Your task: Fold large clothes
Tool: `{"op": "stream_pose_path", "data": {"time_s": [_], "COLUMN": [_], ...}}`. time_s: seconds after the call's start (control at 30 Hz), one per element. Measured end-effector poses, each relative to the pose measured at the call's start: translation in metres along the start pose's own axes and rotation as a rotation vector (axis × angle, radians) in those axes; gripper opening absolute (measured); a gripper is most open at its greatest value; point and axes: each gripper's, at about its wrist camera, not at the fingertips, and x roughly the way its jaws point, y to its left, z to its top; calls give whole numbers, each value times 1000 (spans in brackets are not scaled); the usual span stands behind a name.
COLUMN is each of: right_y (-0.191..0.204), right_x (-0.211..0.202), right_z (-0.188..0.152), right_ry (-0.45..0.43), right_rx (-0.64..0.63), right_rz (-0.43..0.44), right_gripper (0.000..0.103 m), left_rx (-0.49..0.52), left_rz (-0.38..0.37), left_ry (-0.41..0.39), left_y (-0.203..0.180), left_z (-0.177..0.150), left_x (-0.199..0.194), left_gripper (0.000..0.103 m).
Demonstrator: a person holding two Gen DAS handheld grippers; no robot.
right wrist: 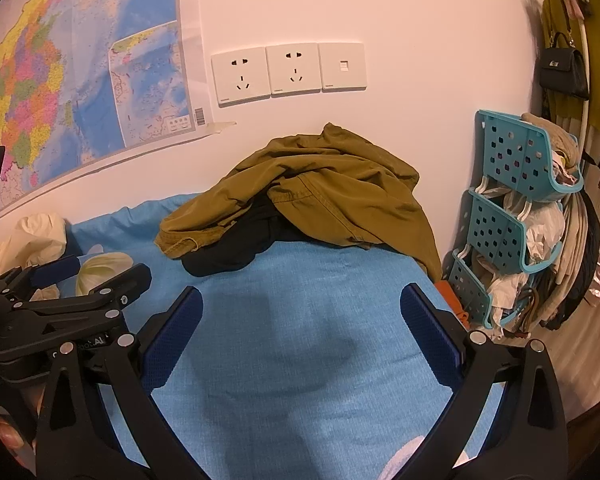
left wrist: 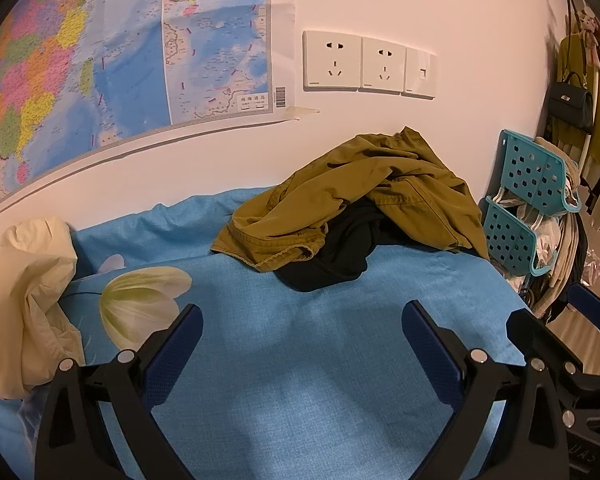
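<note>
A crumpled olive-brown garment lies in a heap on the blue bed sheet against the wall, with a black garment under its front edge. Both also show in the right wrist view: olive garment, black garment. My left gripper is open and empty above the sheet, short of the heap. My right gripper is open and empty, also short of the heap. The left gripper shows at the left of the right wrist view.
A cream cloth lies bunched at the left of the bed beside a flower print. Teal plastic racks stuffed with clothes stand off the bed's right edge. Wall sockets and a map hang above.
</note>
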Motion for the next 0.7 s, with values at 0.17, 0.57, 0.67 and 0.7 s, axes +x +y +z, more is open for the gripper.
{"op": "stream_pose_path", "data": {"time_s": [0.17, 0.57, 0.67, 0.7], "right_y": [0, 1, 1, 1], "right_x": [0, 1, 1, 1], "right_z": [0, 3, 3, 3], "right_ry": [-1, -4, -5, -2], "right_rx": [0, -2, -3, -3], "right_rz": [-1, -4, -3, -2], "right_gripper": [98, 98, 98, 98], "left_rx": [-5, -3, -6, -7], "left_rz": [0, 1, 3, 3], "left_ry": [-1, -4, -6, -7], "left_y": [2, 4, 5, 5], "left_z": [0, 1, 2, 2], "left_x": [0, 0, 1, 1], "left_gripper": [96, 96, 96, 96]}}
